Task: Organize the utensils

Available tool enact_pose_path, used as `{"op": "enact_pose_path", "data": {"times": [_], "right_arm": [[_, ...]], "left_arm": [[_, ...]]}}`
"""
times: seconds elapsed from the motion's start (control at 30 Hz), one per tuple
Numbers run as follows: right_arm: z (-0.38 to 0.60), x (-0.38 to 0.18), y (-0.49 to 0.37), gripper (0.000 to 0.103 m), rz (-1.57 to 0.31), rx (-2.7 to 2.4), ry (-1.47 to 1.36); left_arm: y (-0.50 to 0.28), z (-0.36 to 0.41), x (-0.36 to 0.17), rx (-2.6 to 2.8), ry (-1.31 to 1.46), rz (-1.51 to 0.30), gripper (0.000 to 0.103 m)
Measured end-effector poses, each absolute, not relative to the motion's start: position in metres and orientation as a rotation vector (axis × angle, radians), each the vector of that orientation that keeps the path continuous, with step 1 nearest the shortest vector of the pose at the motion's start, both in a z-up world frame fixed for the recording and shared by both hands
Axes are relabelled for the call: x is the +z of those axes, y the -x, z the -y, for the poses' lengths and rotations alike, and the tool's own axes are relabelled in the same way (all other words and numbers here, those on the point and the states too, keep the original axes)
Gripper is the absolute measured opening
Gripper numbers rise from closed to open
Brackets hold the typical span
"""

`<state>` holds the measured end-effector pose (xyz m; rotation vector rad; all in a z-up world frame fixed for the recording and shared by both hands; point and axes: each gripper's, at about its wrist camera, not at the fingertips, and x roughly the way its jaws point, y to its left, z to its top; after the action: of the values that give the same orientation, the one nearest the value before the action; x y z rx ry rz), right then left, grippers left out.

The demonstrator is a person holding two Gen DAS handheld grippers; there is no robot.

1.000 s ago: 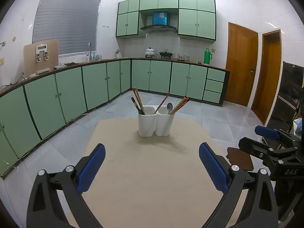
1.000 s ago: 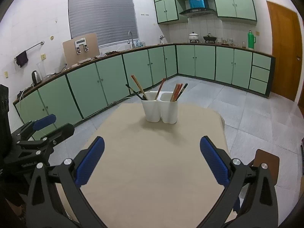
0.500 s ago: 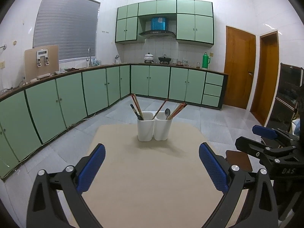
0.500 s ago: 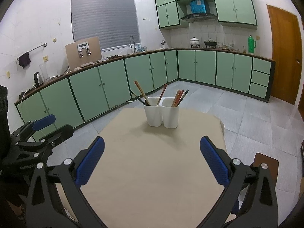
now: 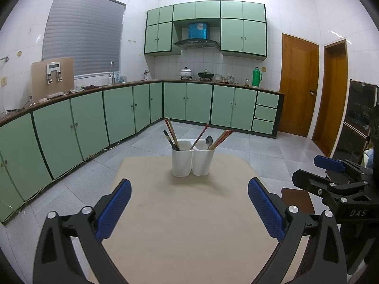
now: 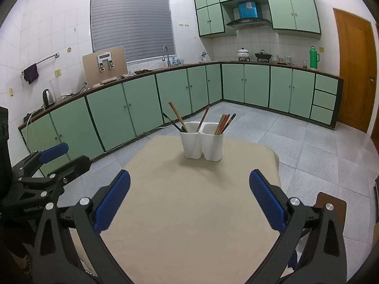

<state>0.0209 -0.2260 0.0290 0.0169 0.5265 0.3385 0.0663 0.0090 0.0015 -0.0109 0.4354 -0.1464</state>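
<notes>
A white two-compartment utensil holder (image 5: 193, 162) stands at the far end of the beige table (image 5: 189, 217); it also shows in the right wrist view (image 6: 202, 143). Its left compartment holds chopsticks (image 5: 171, 129) and a dark utensil. Its right compartment holds a spoon (image 5: 209, 140) and several reddish chopsticks (image 5: 222, 137). My left gripper (image 5: 189, 209) is open and empty, well short of the holder. My right gripper (image 6: 189, 201) is open and empty too. Each gripper appears at the edge of the other's view: the right gripper (image 5: 331, 177) and the left gripper (image 6: 49, 163).
Green kitchen cabinets (image 5: 118, 113) run along the left and back walls. Wooden doors (image 5: 298, 87) are at the right. A brown stool seat (image 5: 297, 198) sits beside the table's right edge. The floor is grey tile.
Both cameras have tilted up and drawn back slightly, so the holder sits lower and farther in view. Both grippers stay open and empty.
</notes>
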Motion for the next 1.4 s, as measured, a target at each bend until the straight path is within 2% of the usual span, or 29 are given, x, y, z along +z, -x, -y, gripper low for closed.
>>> {"op": "enact_pose_path", "data": {"times": [1.4], "right_arm": [[0.2227,0.0269,-0.0236,0.098,-0.532,0.344,-0.010]], "left_arm": [[-0.0630,-0.0123,0.0031,-0.135,0.020,-0.442,0.097]]}}
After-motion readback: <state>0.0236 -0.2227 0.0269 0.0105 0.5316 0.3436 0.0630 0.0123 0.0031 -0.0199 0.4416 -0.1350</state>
